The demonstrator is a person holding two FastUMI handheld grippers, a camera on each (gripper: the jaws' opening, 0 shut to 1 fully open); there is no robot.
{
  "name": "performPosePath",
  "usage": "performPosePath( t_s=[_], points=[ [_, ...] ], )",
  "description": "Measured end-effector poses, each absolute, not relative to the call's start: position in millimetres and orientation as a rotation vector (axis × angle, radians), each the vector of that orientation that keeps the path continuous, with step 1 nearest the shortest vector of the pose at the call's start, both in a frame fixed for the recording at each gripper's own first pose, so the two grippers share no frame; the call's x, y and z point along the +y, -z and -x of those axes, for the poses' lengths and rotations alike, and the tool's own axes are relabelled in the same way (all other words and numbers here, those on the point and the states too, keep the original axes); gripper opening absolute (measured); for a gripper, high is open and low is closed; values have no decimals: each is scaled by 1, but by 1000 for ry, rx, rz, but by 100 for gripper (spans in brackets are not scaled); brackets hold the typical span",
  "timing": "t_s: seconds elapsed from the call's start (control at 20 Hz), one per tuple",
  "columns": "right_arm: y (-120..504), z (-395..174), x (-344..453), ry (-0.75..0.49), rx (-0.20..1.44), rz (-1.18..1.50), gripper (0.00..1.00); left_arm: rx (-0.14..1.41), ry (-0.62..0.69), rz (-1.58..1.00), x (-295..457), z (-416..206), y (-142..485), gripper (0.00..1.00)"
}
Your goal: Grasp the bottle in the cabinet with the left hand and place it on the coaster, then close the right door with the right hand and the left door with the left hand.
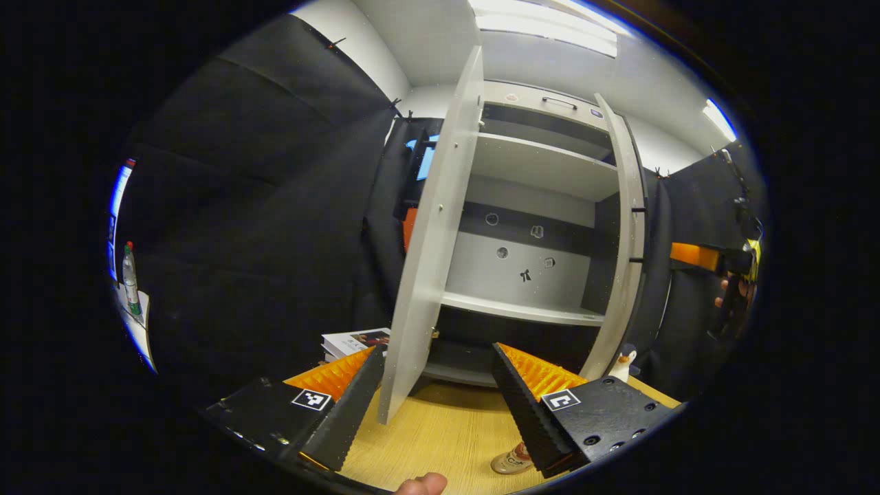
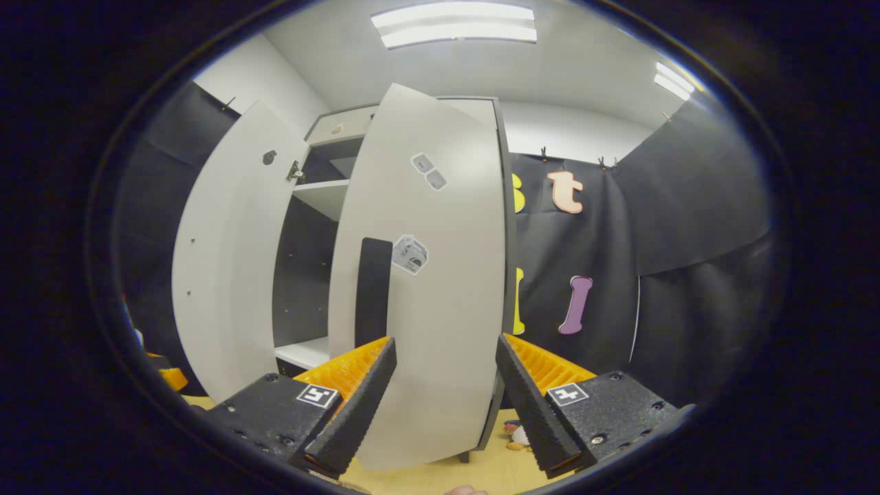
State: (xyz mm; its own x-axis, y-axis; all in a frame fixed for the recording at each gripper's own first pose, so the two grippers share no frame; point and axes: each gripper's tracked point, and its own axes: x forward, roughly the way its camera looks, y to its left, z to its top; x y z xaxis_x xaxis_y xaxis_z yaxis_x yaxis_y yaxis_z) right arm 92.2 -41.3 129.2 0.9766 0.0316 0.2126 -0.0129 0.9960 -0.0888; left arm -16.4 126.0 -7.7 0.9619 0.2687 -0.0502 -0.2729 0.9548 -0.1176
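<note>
Both doors were hanging open, my right gripper (image 2: 443, 399) sat fingers wide and empty facing the right door (image 2: 440, 289), left gripper (image 1: 433, 399) wide around the left door (image 1: 430, 261) edge, bottle (image 1: 514, 459) apparently on the table (image 1: 440, 433), so shoving crooked could've slammed it.

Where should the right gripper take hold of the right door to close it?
Judging by its pose, the right door is best caught at its black vertical handle, approached from the front: the open right gripper already faces that outer side.
</note>
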Motion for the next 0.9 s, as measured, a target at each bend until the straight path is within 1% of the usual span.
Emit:
performPosePath(
  t_s=[0.1, 0.15, 0.2, 0.25, 0.45, 0.5, 0.55, 0.65, 0.7, 0.75, 0.8, 0.85, 0.9],
  points=[
    [-113, -83, -42, -20, -188, 97, 96, 33, -303, 137, 146, 12, -1, 95],
    [-105, -77, -41, -24, -172, 97, 96, 25, -320, 132, 159, 10, -8, 99],
    [-98, -72, -38, -33, -168, 91, 94, 14, -342, 123, 172, 8, -16, 99],
    [-92, -67, -35, -40, -171, 83, 96, -2, -370, 115, 187, 8, -24, 95],
    [-43, -55, -20, -68, -65, 40, 96, -30, -455, 109, 229, 1, -43, 95],
    [-33, -51, -16, -79, -42, 23, 96, -48, -468, 97, 239, 0, -50, 91],
    [-25, -46, -10, -98, -27, 8, 96, -67, -479, 78, 247, -4, -57, 95],
    [-10, -41, 0, -135, 7, 6, 96, -92, -501, 18, 267, -13, -75, 95],
    [-4, -39, 4, -153, 31, 13, 96, -107, -511, -8, 279, -19, -89, 95],
    [-2, -36, 5, -167, 44, 16, 96, -130, -506, -19, 284, -27, -101, 99],
    [0, -33, 7, -180, 46, 16, 96, -157, -490, -22, 285, -33, -113, 99],
    [-1, -31, 8, -188, 41, 17, 96, -174, -470, -23, 288, -44, -127, 95],
    [-1, -32, 9, -189, 36, 20, 96, -182, -465, -26, 291, -54, -135, 95]
  ],
)
